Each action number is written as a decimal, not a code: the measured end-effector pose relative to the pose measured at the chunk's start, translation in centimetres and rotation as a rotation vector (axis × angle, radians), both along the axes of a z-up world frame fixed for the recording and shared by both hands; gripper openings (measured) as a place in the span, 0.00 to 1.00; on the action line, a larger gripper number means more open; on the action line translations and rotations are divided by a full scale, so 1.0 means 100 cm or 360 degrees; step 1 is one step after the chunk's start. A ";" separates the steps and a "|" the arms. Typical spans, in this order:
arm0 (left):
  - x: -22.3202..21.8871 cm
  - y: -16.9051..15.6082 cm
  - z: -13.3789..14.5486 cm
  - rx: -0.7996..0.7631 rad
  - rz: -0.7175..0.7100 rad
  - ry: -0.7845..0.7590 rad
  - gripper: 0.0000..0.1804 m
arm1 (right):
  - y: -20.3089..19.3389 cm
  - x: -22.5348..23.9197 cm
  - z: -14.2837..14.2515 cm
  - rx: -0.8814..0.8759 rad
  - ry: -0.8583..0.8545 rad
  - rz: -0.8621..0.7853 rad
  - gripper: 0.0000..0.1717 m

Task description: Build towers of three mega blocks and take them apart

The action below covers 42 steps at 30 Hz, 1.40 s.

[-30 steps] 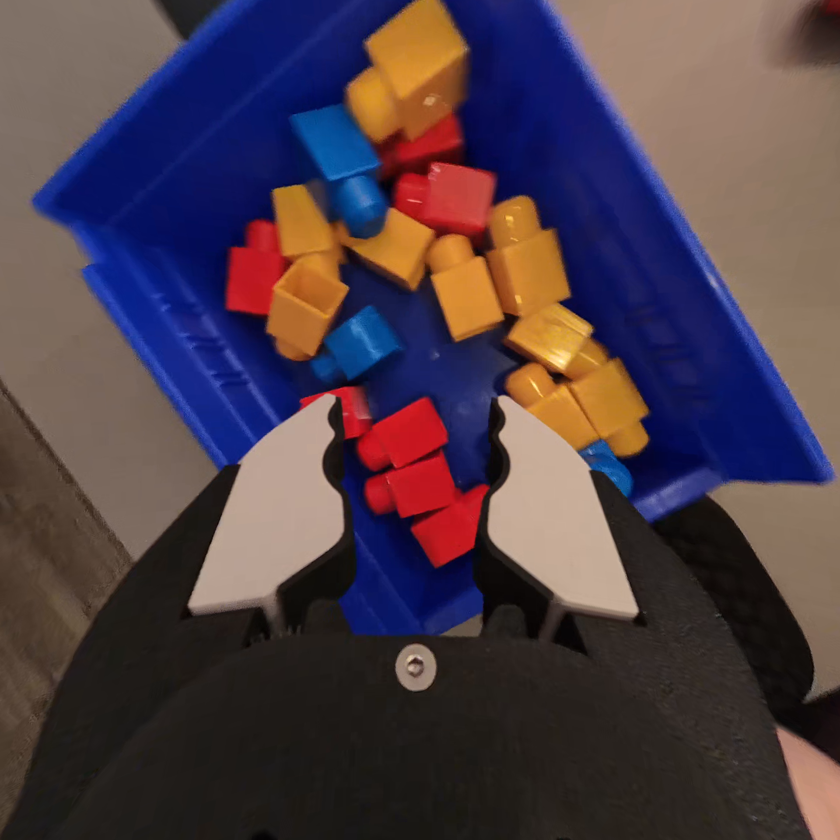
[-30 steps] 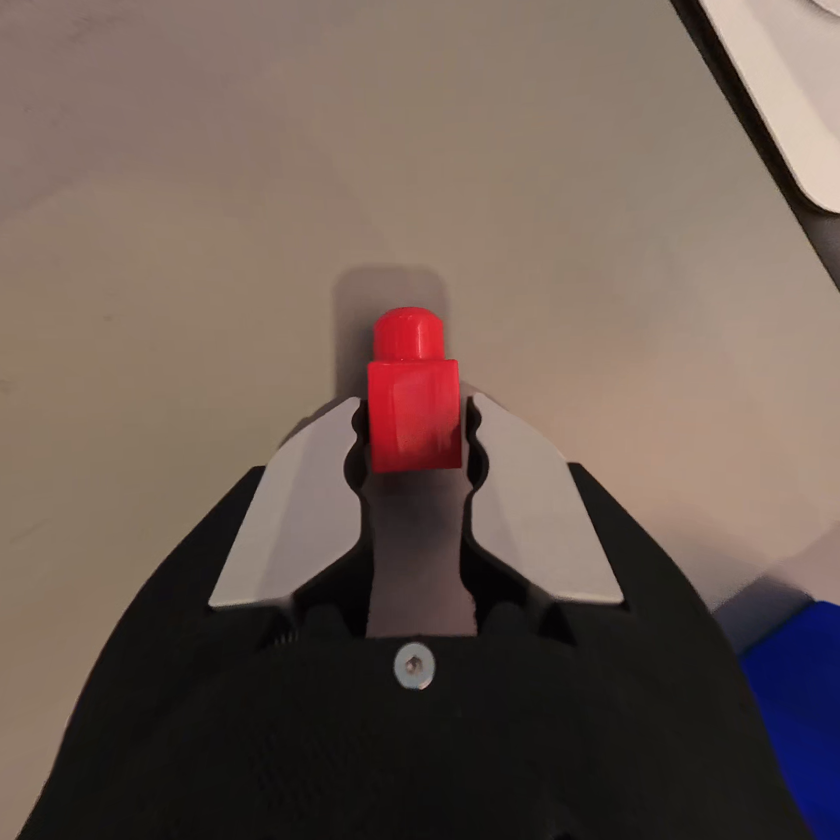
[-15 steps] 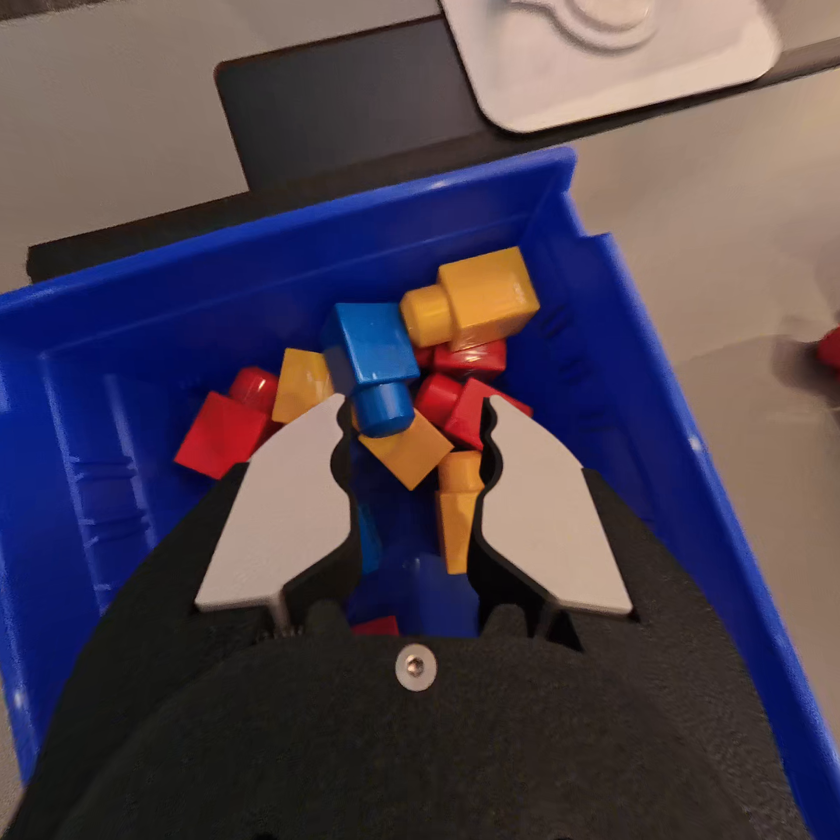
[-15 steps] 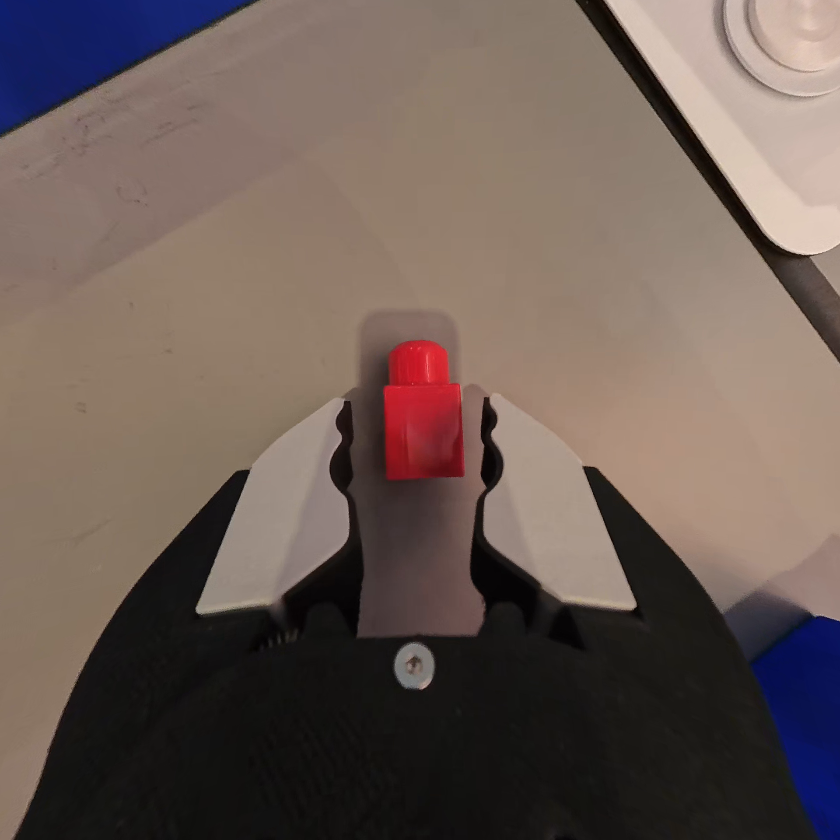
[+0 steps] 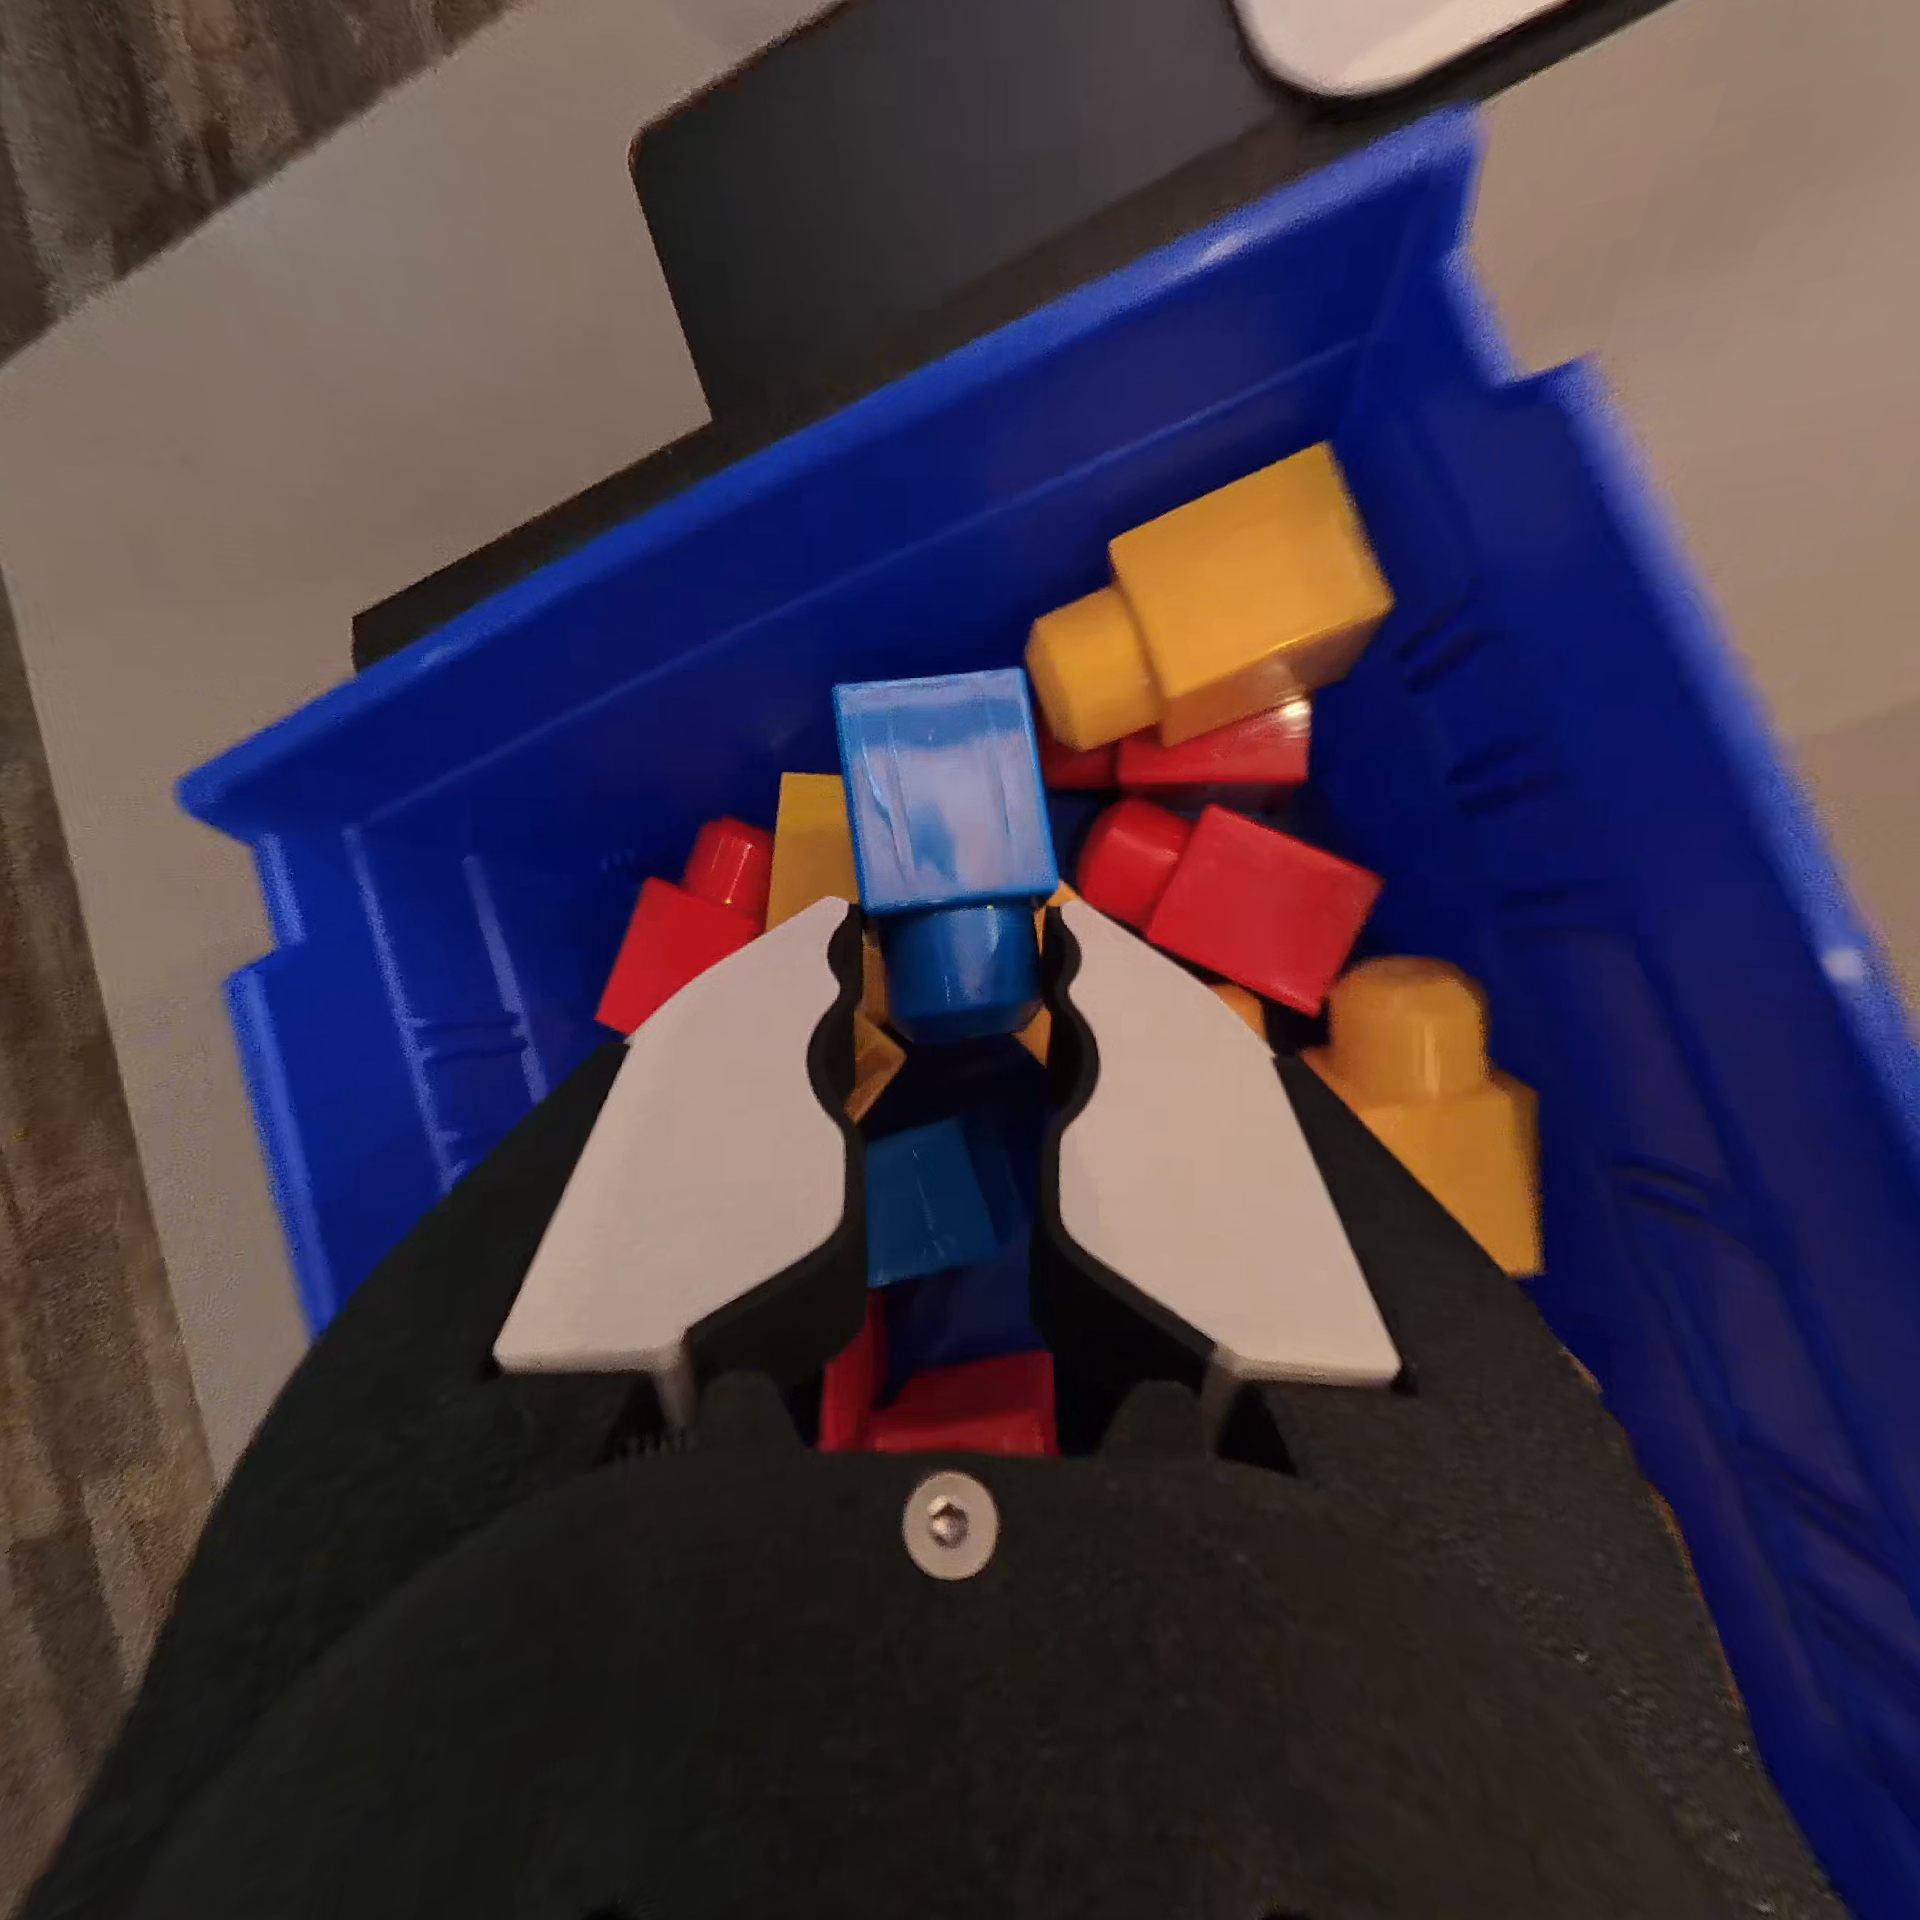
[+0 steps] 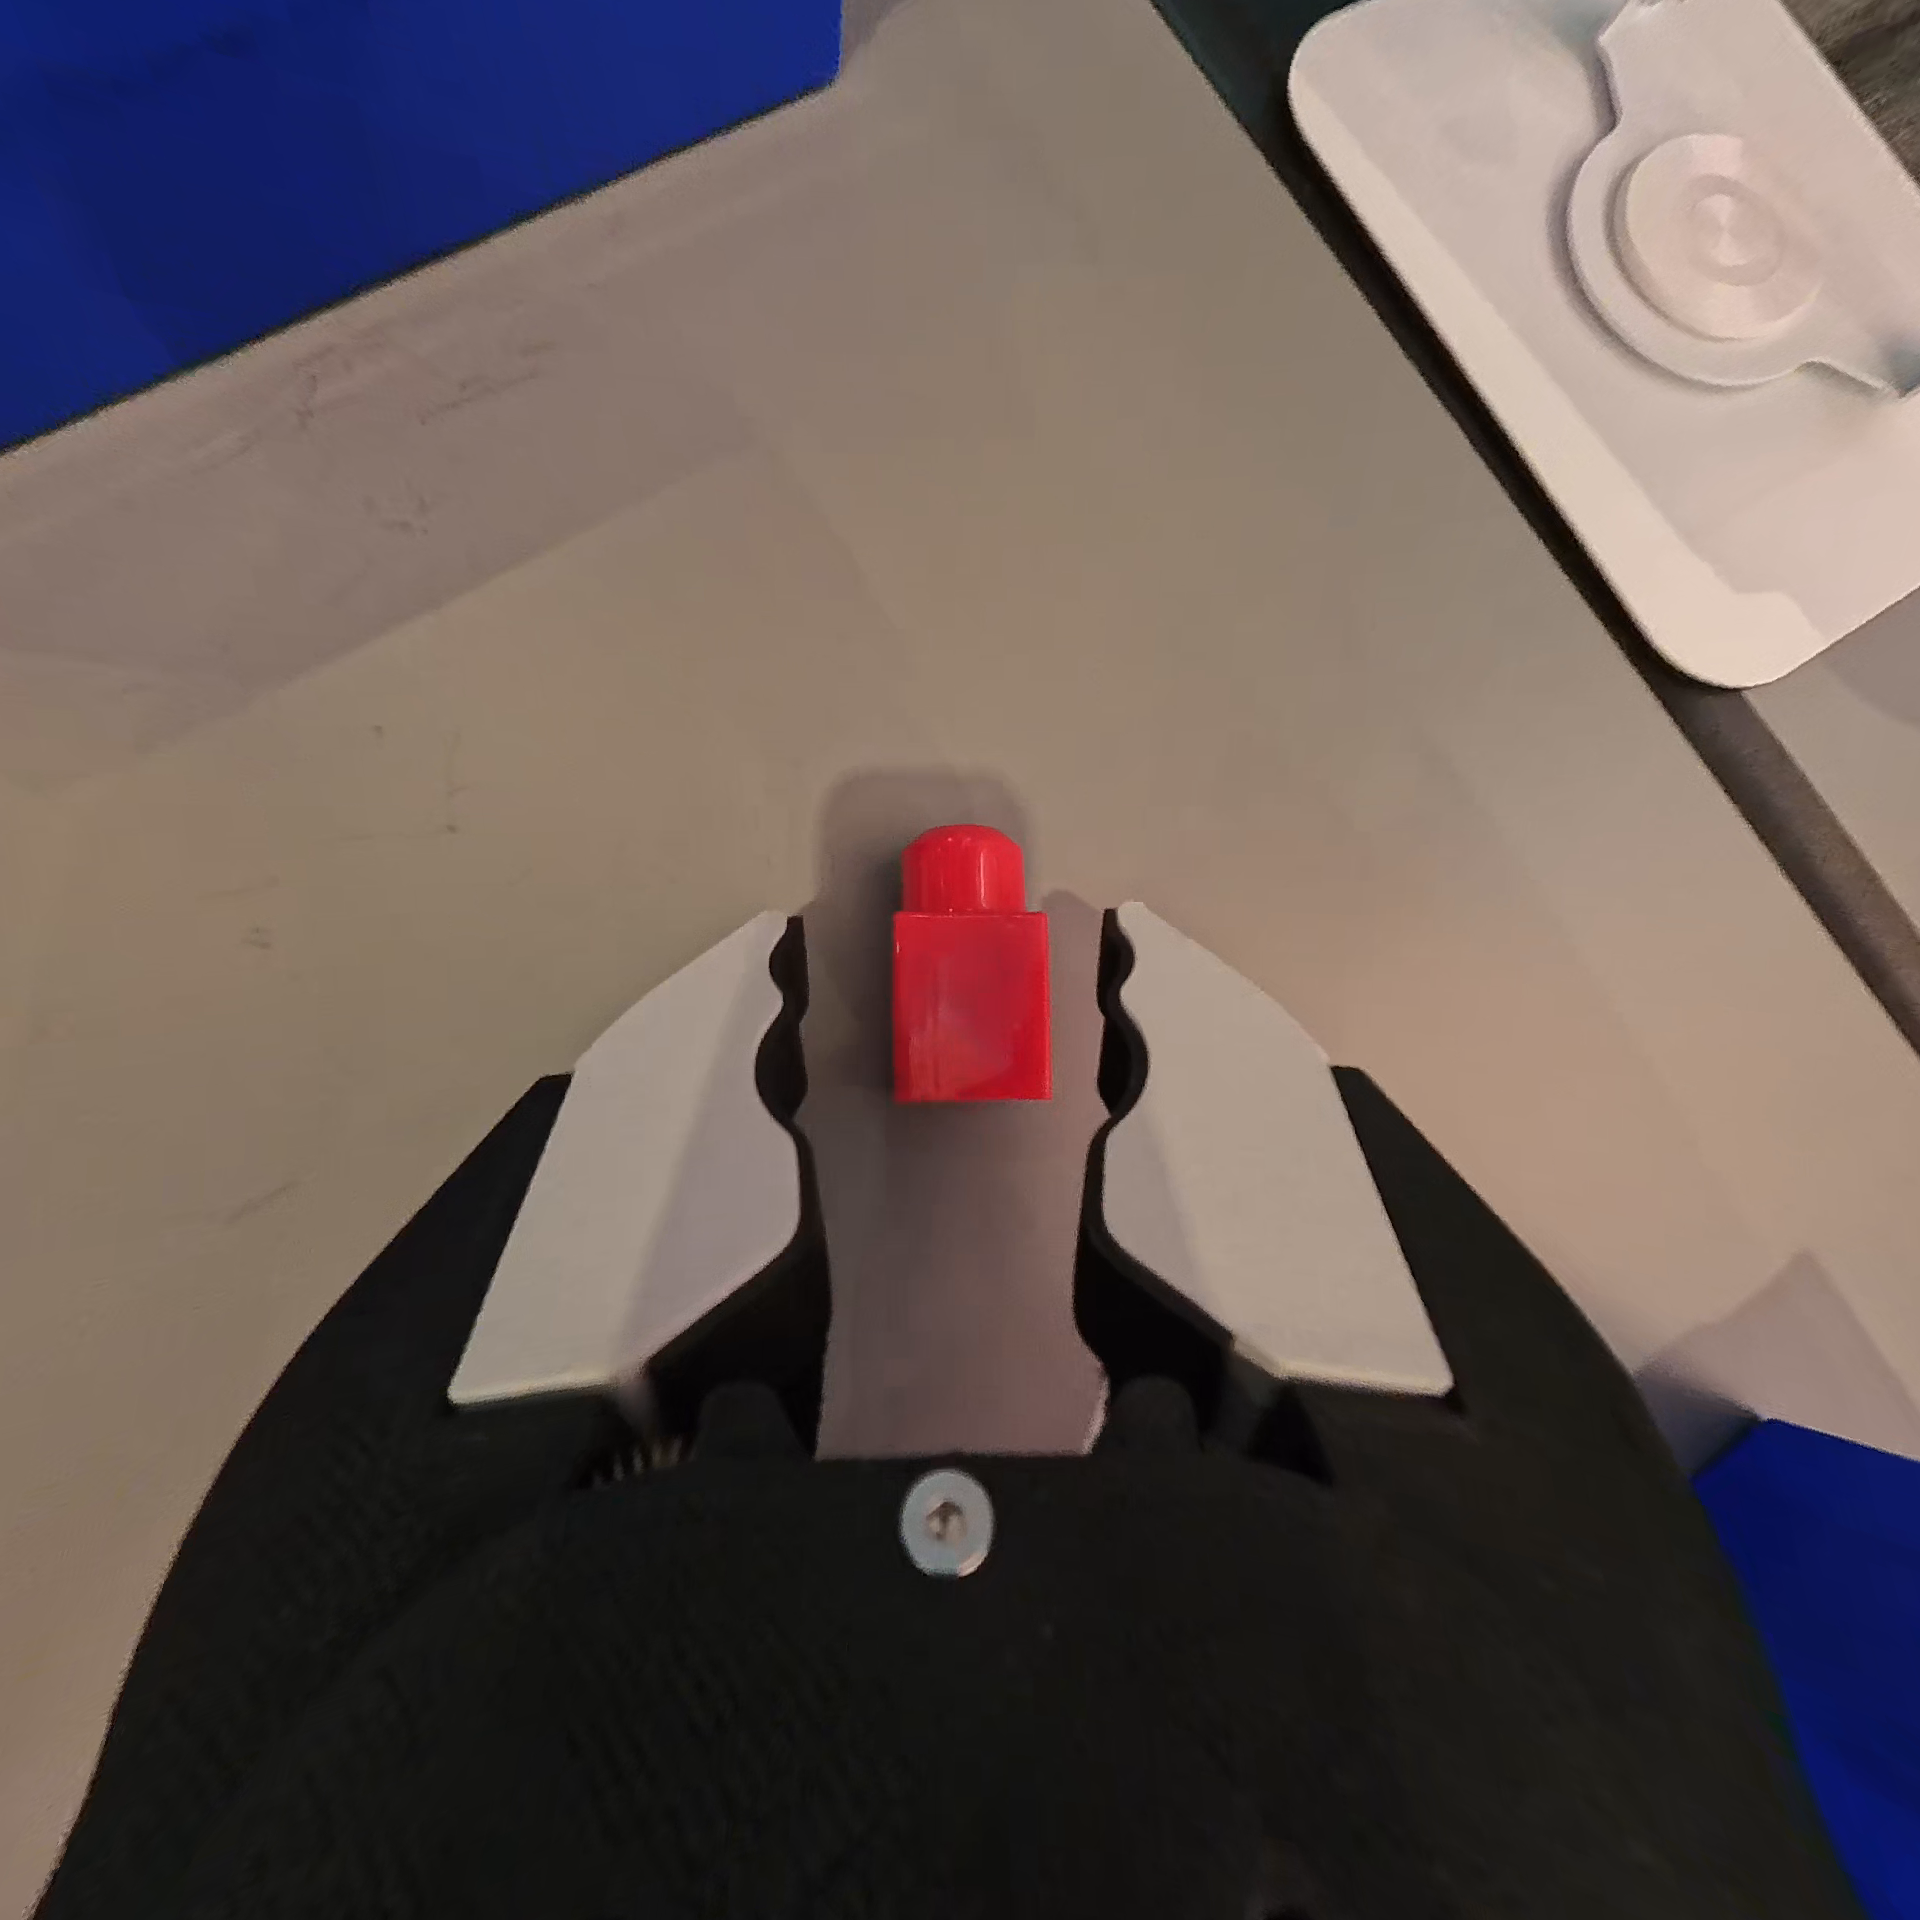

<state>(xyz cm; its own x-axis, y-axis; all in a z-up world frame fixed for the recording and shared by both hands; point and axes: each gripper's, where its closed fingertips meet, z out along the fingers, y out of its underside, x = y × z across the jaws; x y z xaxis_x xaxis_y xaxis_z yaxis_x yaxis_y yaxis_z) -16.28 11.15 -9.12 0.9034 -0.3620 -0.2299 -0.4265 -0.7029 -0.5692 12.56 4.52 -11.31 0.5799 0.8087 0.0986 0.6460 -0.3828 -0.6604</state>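
Both views dim, warm indoor light. Left wrist view: motion blur on blue bin [image 5: 1558, 727] walls and the yellow blocks [image 5: 1434, 1101] at right; centre sharper, white glare streaks on blue block [image 5: 940, 795]. Right wrist view: mostly sharp, slight softness at edges; red block [image 6: 971, 1003] throws a soft shadow away from the camera onto the bench [image 6: 520, 727]. Fisheye bending toward corners in both.

A bright blue bin [image 5: 644, 665] is showing red, yellow and blue blocks inside, with one light blue block [image 5: 940, 800] on top, while a single red block [image 6: 971, 997] is standing out against the plain beige table [image 6: 623, 623] beside a white plate [image 6: 1621, 343].
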 end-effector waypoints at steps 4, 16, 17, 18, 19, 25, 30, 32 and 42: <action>0.049 -0.042 0.059 0.0031 -0.0426 -0.0299 0.18 | -0.014 -0.011 0.029 0.0095 0.0091 0.0226 0.32; 0.221 -0.198 0.072 -0.0219 -0.1913 -0.0331 0.18 | -0.121 -0.066 0.115 0.0081 0.0711 0.1037 0.39; 0.221 -0.195 0.065 -0.0222 -0.1896 -0.0266 0.18 | -0.121 -0.065 0.105 0.0094 0.0605 0.1070 0.24; 0.219 -0.194 0.058 -0.0235 -0.1895 -0.0205 0.18 | -0.125 -0.064 0.097 0.0071 0.0542 0.1102 0.21; 0.219 -0.195 0.056 -0.0248 -0.1913 -0.0210 0.18 | -0.126 -0.063 0.090 0.0043 0.0479 0.1114 0.21; 0.152 -0.114 0.080 0.0039 -0.1310 -0.0358 0.29 | -0.088 -0.039 0.036 -0.0166 0.0163 0.0768 0.21; 0.040 -0.032 0.065 0.0184 -0.0418 -0.0400 0.27 | -0.063 -0.024 -0.013 -0.0302 -0.0080 0.0518 0.21; 0.024 -0.027 0.050 0.0095 -0.0319 -0.0463 0.26 | -0.060 -0.019 -0.024 -0.0337 -0.0147 0.0481 0.21; 0.044 0.001 0.012 -0.0009 -0.0301 -0.1003 0.31 | -0.061 -0.022 -0.014 -0.0329 -0.0098 0.0520 0.31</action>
